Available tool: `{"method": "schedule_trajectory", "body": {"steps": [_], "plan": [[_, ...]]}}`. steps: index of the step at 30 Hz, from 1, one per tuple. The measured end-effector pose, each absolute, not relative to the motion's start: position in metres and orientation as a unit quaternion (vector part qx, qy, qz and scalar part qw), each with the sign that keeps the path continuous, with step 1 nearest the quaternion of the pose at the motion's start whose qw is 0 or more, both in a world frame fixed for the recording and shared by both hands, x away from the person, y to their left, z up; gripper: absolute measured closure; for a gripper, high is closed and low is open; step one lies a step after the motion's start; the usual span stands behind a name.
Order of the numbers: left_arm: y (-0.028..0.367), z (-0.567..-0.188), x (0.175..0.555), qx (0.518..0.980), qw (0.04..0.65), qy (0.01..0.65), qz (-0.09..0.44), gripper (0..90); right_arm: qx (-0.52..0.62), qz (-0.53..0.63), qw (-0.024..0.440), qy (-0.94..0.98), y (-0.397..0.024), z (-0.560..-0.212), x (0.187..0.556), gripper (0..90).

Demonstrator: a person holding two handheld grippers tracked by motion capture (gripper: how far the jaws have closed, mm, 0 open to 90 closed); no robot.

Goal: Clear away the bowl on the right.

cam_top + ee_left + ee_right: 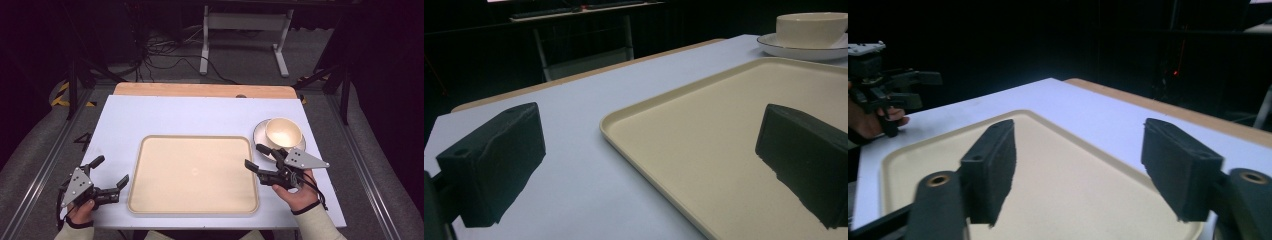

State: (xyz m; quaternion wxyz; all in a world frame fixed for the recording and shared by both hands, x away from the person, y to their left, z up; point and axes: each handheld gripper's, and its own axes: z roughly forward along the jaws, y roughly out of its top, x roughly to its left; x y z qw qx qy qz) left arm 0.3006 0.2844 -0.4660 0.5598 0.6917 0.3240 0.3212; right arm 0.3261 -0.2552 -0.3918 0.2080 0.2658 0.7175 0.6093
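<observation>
From the high view I have the tray (194,174) in the middle of the white table (200,112), bare, with the cup (283,131) on its saucer (261,136) just off the tray's far right corner. My right gripper (254,157) sits at the tray's right edge, close beside the saucer, jaws spread and holding nothing. My left gripper (110,170) rests off the tray's left edge, also spread and empty. I judge this as the start of the reach for the cup and saucer, nothing yet grasped.

In the left gripper view the two black jaws stand wide apart, one over the table, the other over the tray (724,135); neither touches anything. The cup (811,29) and saucer (796,51) sit far off at the upper right.

In the right gripper view my jaws are spread wide above the tray (1063,185), pinching nothing, and point across it toward the left gripper (925,90) in the far hand.

Next, I think I must swing the right gripper toward the saucer rim and close gently, since the cup sits loose on it.
</observation>
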Motion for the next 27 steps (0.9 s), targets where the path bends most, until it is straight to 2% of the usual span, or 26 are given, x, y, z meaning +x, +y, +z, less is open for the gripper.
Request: {"method": "schedule_trajectory", "body": {"steps": [3, 8, 14, 27], "plan": [[0.285, -0.466, 0.300, 0.692, 0.559, 0.324, 0.321, 0.2, 0.274, 0.608, 0.194, 0.719, -0.256, -0.391, 0.327, 35.7], [0.285, -0.466, 0.300, 0.690, 0.560, 0.325, 0.322, 0.2, 0.276, 0.607, 0.202, 0.718, -0.257, -0.389, 0.329, 36.4], [0.285, -0.467, 0.300, 0.693, 0.557, 0.325, 0.322, 0.2, 0.281, 0.596, 0.202, 0.725, -0.258, -0.384, 0.339, 29.3], [0.285, -0.467, 0.299, 0.693, 0.557, 0.325, 0.322, 0.2, 0.295, 0.571, 0.207, 0.738, -0.264, -0.370, 0.362, 26.3]]}}
